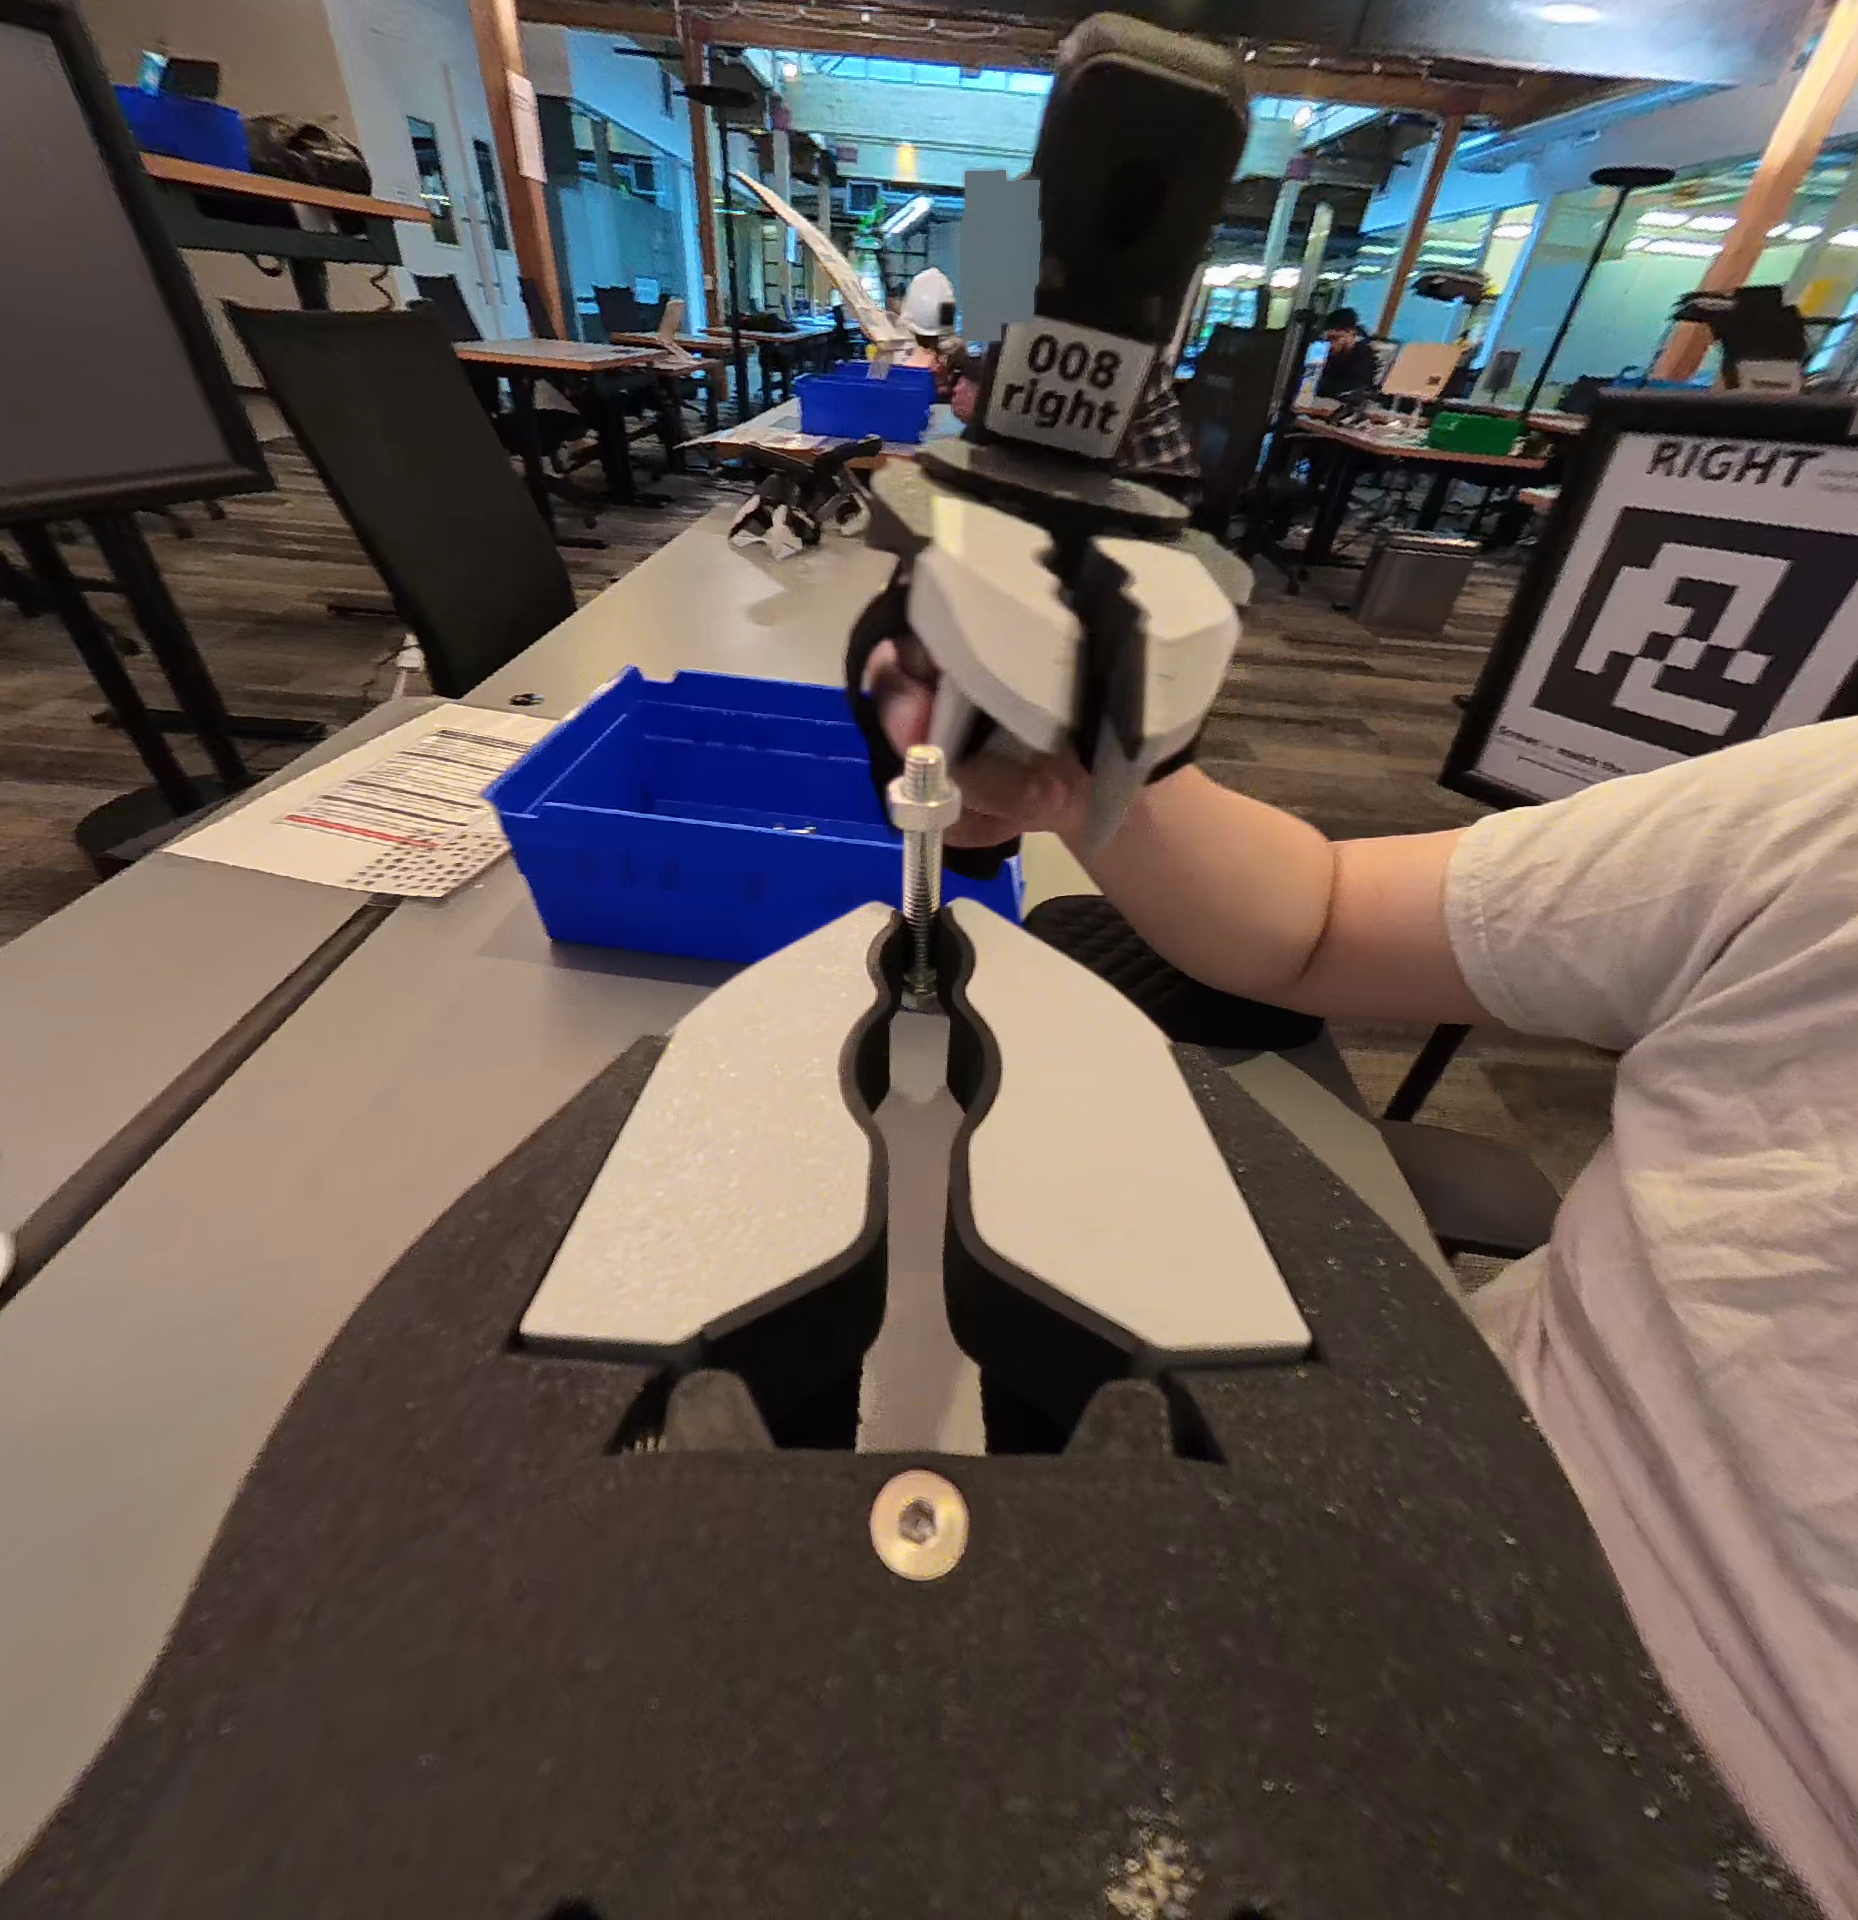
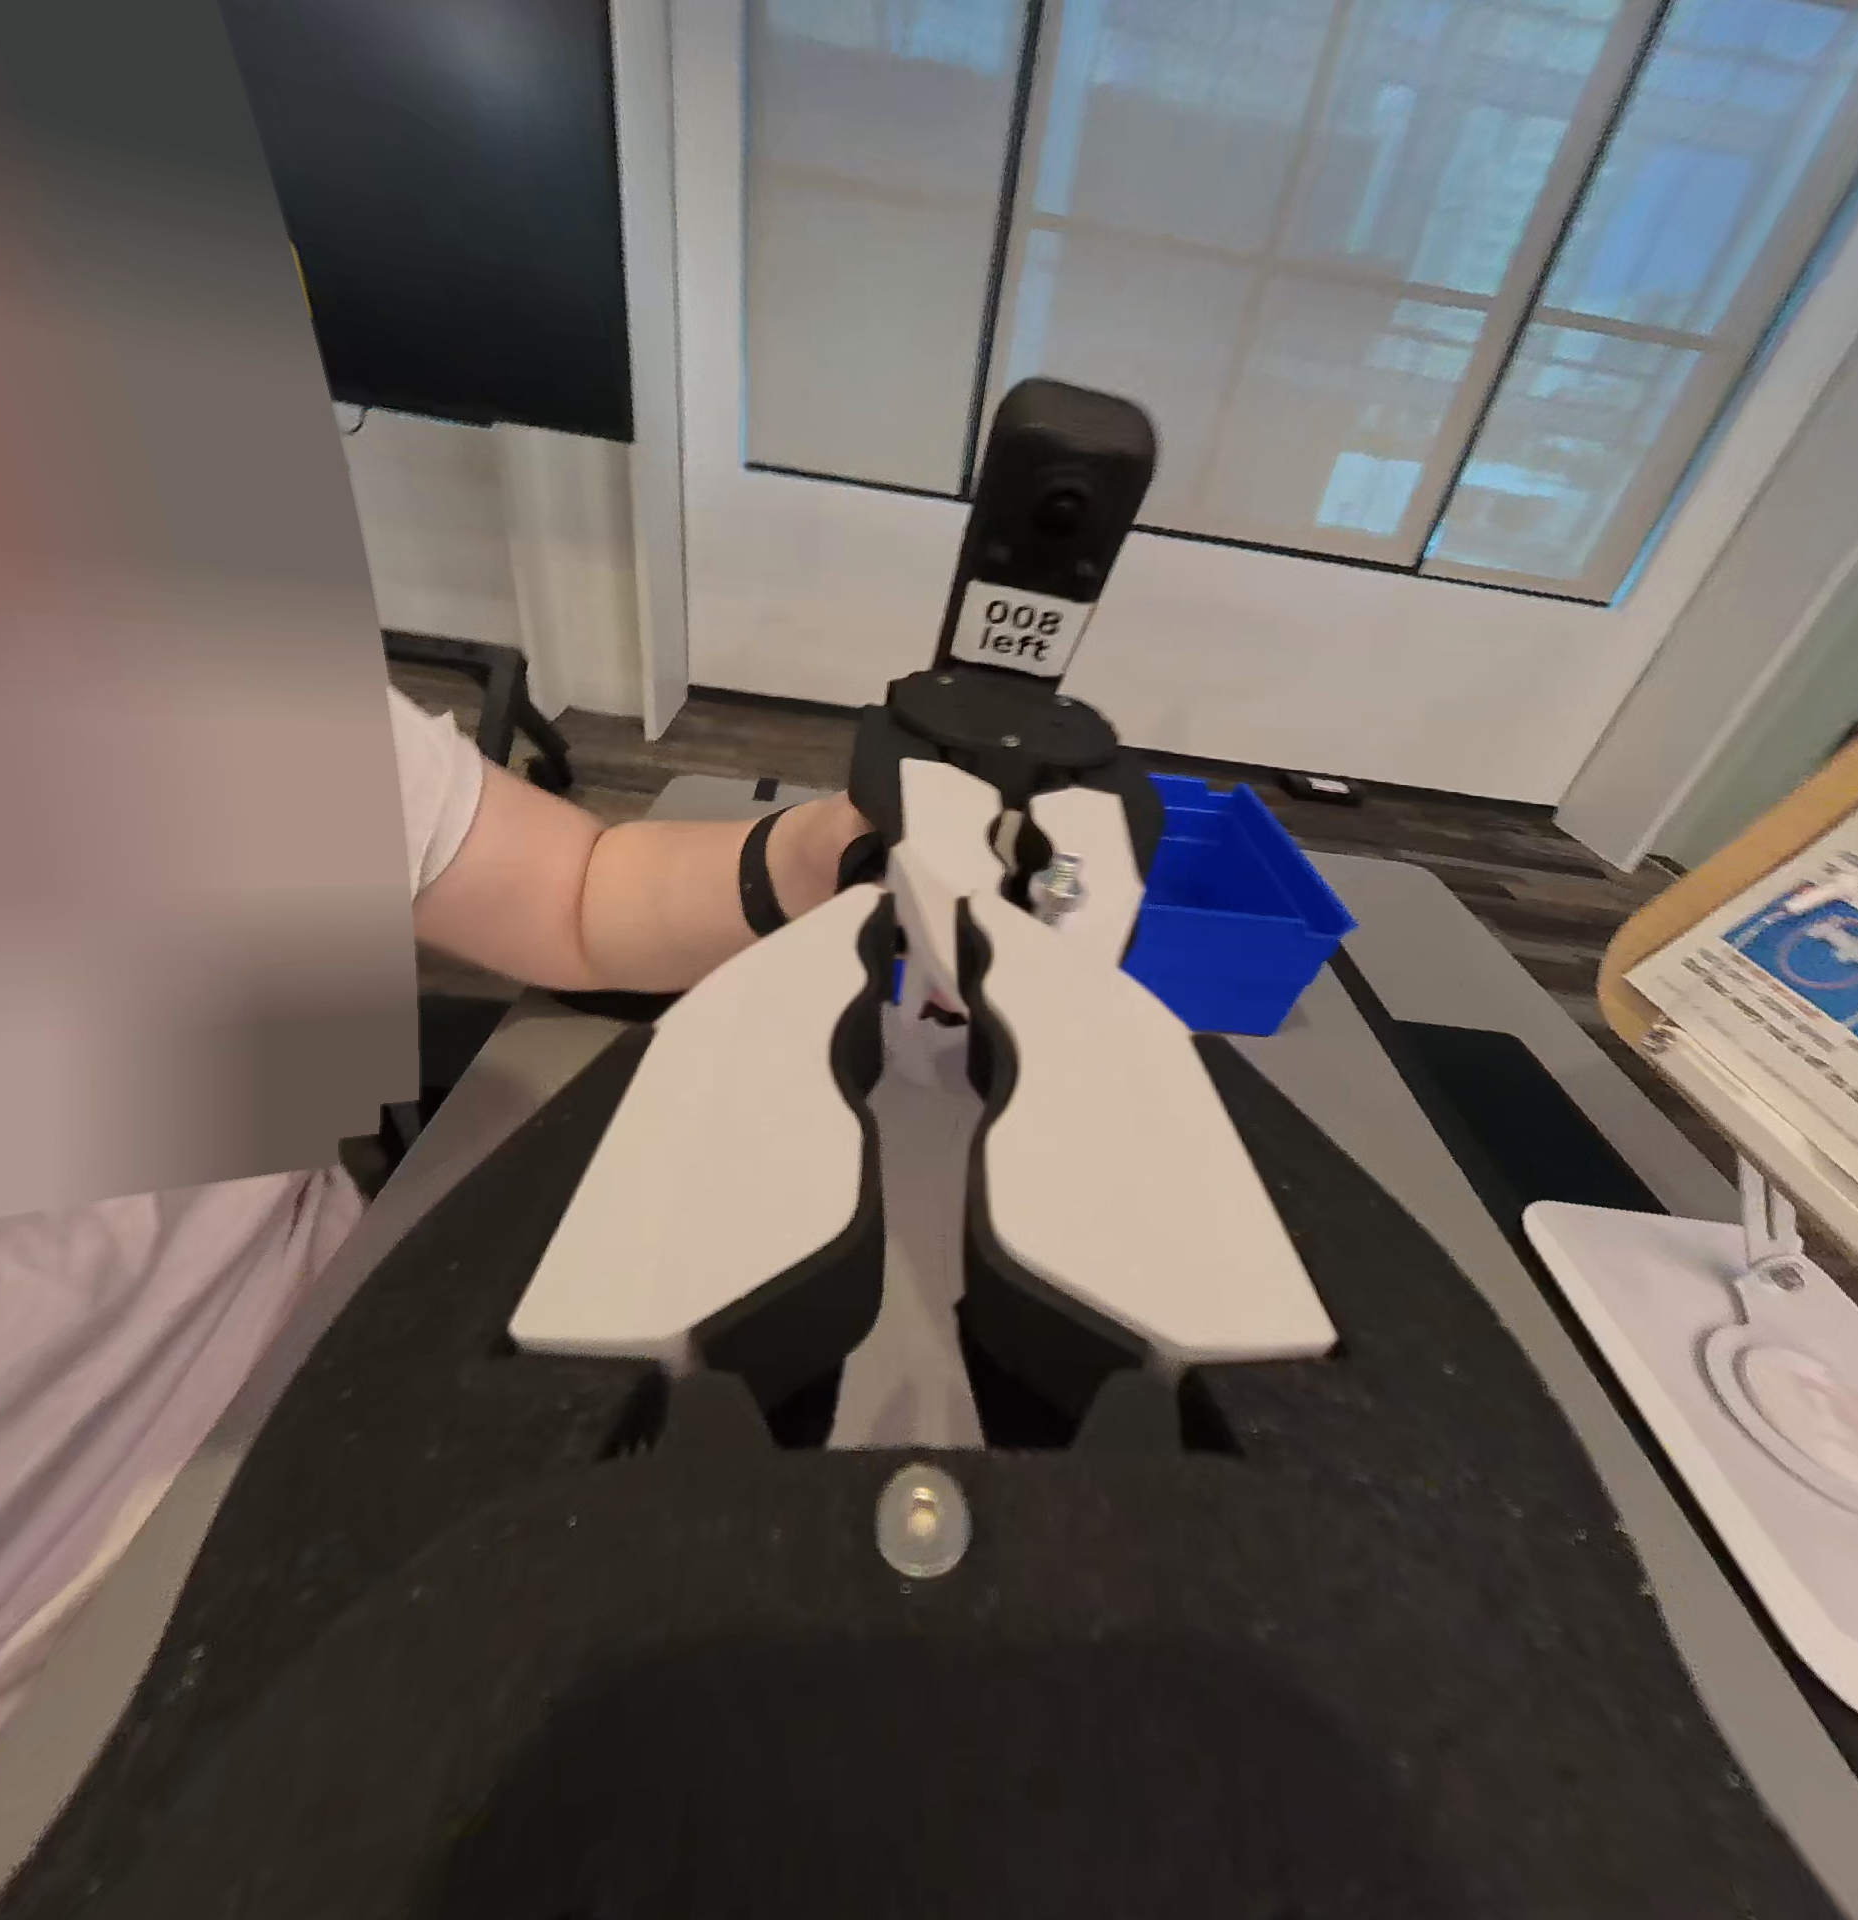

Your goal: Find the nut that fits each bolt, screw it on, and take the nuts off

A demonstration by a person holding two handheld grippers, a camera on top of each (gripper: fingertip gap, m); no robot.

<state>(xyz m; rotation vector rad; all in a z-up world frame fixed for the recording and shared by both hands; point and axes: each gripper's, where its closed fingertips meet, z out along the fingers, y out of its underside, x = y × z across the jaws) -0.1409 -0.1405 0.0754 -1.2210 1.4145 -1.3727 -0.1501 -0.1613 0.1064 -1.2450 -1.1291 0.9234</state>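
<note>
The left gripper point(image 1: 917, 940) clamps a bolt point(image 1: 919, 883) upright by its lower end, steadying the thread; the right gripper's point(image 2: 920, 925) near-closed, empty fingers hover beside the nut point(image 1: 921, 798) near its tip.

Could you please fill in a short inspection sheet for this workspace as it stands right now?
Surface: grey table, mostly bare.
Job's things: bolt upright, head end in the left tongs; nut threaded near its top.
Clutter: blue bin; printed sheet.
Grippers: left tongs shut on bolt; right tongs beside the nut, grip unclear.
Cables: nothing seen.
Surroundings: office chairs, desks, marker sign, window.
</note>
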